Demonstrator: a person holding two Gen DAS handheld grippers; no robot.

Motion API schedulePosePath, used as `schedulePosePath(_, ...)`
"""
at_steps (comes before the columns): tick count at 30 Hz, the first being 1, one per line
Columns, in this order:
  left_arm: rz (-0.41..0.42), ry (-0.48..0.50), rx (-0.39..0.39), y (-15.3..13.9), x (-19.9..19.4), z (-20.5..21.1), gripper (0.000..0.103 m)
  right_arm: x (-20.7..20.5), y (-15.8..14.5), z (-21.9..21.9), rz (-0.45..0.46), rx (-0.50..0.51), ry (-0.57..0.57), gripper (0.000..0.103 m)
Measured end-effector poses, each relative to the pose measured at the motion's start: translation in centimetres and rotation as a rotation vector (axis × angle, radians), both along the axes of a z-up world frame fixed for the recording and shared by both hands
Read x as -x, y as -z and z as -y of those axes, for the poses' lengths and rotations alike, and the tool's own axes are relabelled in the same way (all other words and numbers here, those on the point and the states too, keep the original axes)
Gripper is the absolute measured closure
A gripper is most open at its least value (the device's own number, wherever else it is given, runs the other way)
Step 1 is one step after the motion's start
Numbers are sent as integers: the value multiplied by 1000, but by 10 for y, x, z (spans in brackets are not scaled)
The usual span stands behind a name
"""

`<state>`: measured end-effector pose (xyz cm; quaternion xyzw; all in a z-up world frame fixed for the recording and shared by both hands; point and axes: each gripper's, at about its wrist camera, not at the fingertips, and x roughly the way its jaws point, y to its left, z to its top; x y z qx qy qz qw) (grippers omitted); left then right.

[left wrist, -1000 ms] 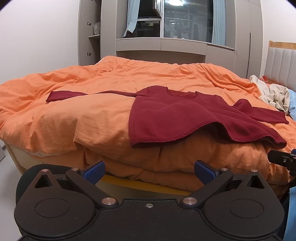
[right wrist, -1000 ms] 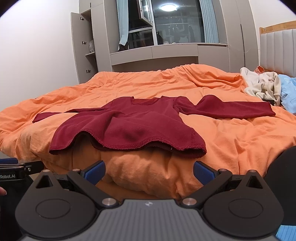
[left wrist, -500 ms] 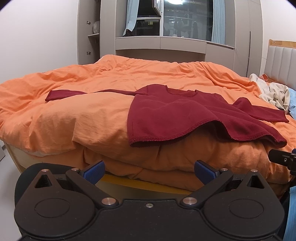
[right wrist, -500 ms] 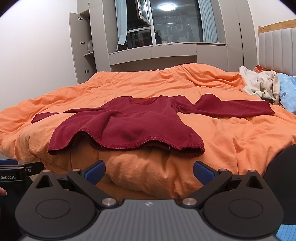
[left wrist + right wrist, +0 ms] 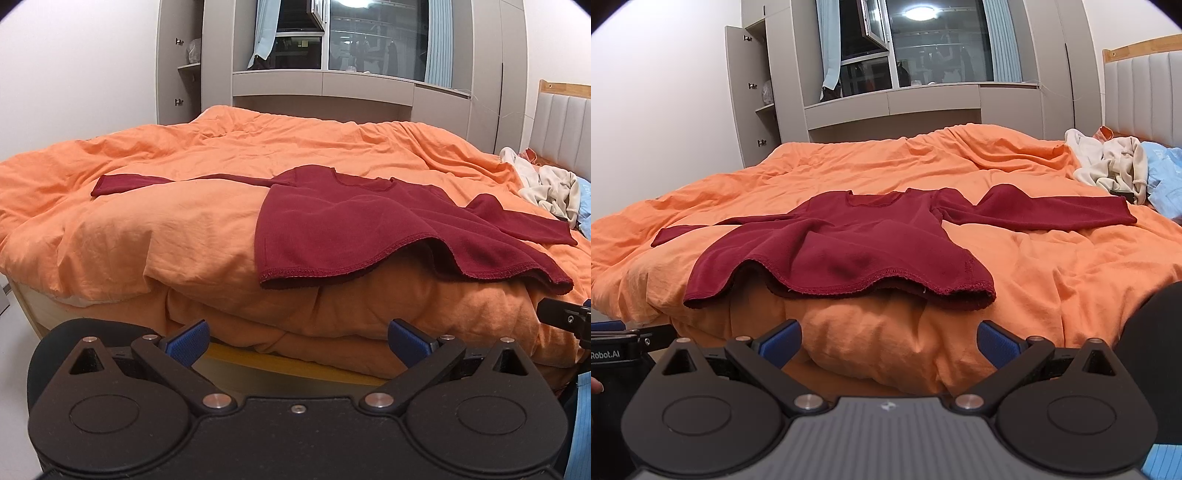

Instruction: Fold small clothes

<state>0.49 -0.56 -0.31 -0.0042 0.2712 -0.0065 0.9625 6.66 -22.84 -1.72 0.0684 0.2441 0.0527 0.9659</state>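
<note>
red long-sleeve top (image 5: 354,221) lies flat, sleeves out, hem drooping over the near edge of the orange duvet (image 5: 184,236), both left gripper (image 5: 297,341) and right gripper (image 5: 888,341) spread wide, empty, short of it, wardrobe (image 5: 768,92) behind

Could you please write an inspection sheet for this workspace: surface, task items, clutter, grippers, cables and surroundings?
Surface: orange duvet on the bed, wrinkled.
Job's things: dark red long-sleeved top spread flat, both sleeves out, hem hanging over the near edge; not yet folded.
Clutter: cream garment pile and light blue cloth near the headboard.
Grippers: left gripper and right gripper open, empty, short of the bed.
Cables: nothing seen.
Surroundings: grey cabinets, dark window, open shelf door.
</note>
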Motion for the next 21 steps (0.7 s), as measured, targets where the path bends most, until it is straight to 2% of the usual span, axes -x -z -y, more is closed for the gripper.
schedulePosePath(21, 8, 6, -11, -2, -1, 3, 1, -1, 2, 1, -8, -6, 6, 0)
